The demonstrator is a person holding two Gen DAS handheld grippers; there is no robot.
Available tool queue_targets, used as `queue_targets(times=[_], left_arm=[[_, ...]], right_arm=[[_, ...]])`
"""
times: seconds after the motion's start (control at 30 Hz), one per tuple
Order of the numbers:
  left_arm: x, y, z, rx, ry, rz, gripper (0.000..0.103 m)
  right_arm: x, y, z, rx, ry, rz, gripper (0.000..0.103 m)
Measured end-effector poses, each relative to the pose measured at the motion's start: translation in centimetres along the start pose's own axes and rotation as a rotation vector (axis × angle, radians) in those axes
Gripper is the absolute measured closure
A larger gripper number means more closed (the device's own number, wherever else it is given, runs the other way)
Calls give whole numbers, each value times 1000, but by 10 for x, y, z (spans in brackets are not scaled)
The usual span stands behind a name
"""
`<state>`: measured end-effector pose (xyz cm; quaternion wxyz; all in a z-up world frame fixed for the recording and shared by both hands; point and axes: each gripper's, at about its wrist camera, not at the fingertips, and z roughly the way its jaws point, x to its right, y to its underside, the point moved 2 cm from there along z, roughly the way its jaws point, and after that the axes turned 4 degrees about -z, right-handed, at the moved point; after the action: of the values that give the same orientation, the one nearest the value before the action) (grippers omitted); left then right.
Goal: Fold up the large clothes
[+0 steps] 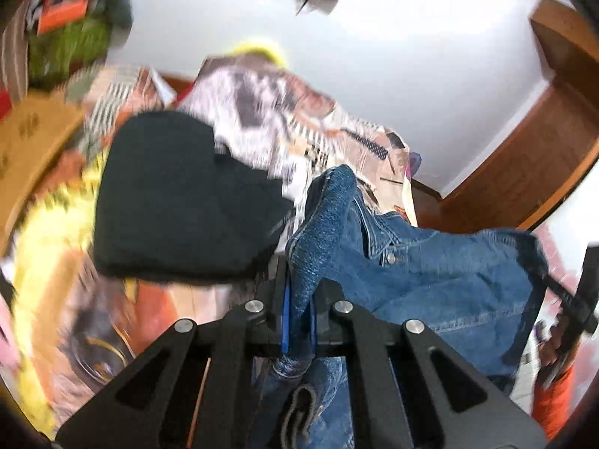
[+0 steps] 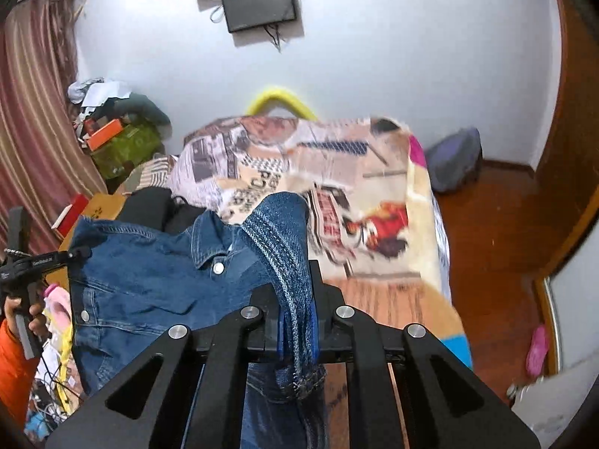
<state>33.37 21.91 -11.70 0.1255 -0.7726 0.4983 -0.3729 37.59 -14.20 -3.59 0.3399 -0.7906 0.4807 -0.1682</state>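
Hanging between the two tongs, the denim jacket (image 2: 149, 277) is held clear above the bed (image 2: 374, 194), each tool clamped on a bunched fold of its cloth: left gripper (image 1: 299, 318), right gripper (image 2: 295, 321). The jacket's long axis runs from one gripper to the other, collar uppermost, so neither hand is nearer. A black garment (image 1: 179, 198), somewhat blurred, apparently lies on the bed beyond.

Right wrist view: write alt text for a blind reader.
The right gripper is shut on a fold of a blue denim jacket, lifted above a bed with a patterned blanket. The left gripper shows at the far left.
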Motion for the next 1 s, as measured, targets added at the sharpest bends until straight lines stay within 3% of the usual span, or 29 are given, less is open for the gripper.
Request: queue_targets(times=[0.2, 0.4, 0.57, 0.87, 1.0], left_arm=[[8, -12, 31, -10, -94, 68, 97], [-12, -4, 74, -32, -234, 121, 97], [-34, -4, 99, -63, -268, 87, 97], [-53, 8, 127, -98, -323, 82, 94], [-52, 14, 123, -74, -377, 120, 85]], right_arm=[[4, -10, 46, -50, 72, -36, 95], [41, 2, 96, -139, 114, 71, 95], [66, 21, 128, -199, 128, 135, 95], [74, 43, 140, -212, 116, 144, 90], [66, 45, 132, -205, 153, 87, 87]])
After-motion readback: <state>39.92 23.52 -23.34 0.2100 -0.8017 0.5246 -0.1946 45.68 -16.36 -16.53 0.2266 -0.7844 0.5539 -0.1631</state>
